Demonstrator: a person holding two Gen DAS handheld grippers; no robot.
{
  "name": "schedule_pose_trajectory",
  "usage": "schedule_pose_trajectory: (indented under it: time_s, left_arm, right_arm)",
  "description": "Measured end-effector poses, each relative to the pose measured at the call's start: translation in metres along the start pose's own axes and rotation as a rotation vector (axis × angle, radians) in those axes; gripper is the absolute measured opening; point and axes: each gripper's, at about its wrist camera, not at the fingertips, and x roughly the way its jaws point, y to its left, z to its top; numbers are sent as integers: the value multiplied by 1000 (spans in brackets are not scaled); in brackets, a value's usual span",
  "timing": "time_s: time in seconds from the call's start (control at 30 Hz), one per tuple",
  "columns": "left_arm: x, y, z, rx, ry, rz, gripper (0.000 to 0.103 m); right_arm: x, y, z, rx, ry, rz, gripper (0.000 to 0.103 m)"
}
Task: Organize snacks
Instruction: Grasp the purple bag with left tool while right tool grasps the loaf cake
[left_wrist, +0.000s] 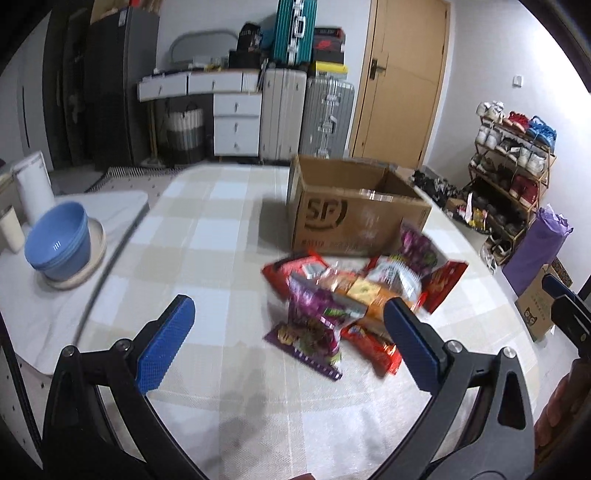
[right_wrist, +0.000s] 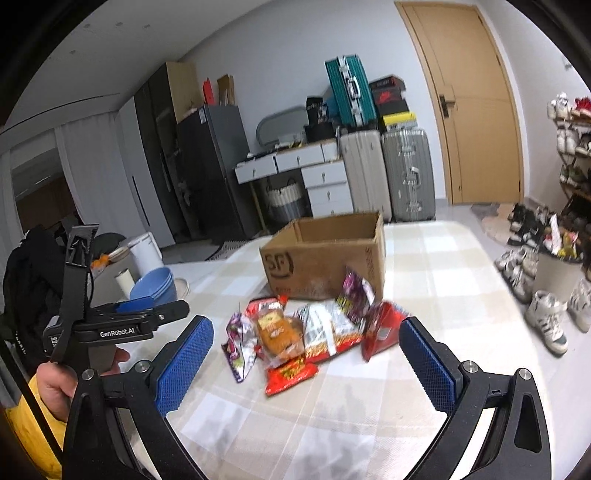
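Observation:
A pile of snack bags (left_wrist: 354, 295) in red, purple and orange lies on the checked tablecloth (left_wrist: 207, 236), in front of an open cardboard box (left_wrist: 351, 218) marked SF. The pile (right_wrist: 306, 332) and box (right_wrist: 325, 254) also show in the right wrist view. My left gripper (left_wrist: 288, 306) is open and empty, above the table just short of the pile. My right gripper (right_wrist: 306, 332) is open and empty, held above the near side of the pile. The left gripper (right_wrist: 147, 306) shows at the left of the right wrist view.
Stacked blue bowls (left_wrist: 59, 243) on a plate sit at the table's left, next to a white cup (left_wrist: 11, 229). Suitcases (left_wrist: 306, 110), a drawer desk (left_wrist: 229, 110), a door (left_wrist: 402, 81) and a shoe rack (left_wrist: 513, 170) stand beyond the table.

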Motion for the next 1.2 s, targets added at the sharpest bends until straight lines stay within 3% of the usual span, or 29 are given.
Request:
schedule_pose_trajectory:
  time_s: [0.27,0.37,0.67,0.87,1.07,1.2]
  left_arm:
    - [56,12,-28,-28,95,1,102]
    - [78,15,-36,-29,138,-34,102]
    - [133,0,-35,45,204,-97,101]
    - [160,-1,-29,42,225,-157,63]
    - [165,10,-30,15,229,-209,46]
    - [163,20,-31,4,227,-200,44]
  right_arm:
    - [59,6,-13,-17,143,74,102]
    - [82,7,-22,2,190,94,102]
    - [103,-12,-37,83,227,97,102]
    - [109,-22,-40,120,237,106,102]
    - [113,-27,-44,148,252,117,102]
    - [111,-25,-44,136,248,113,102]
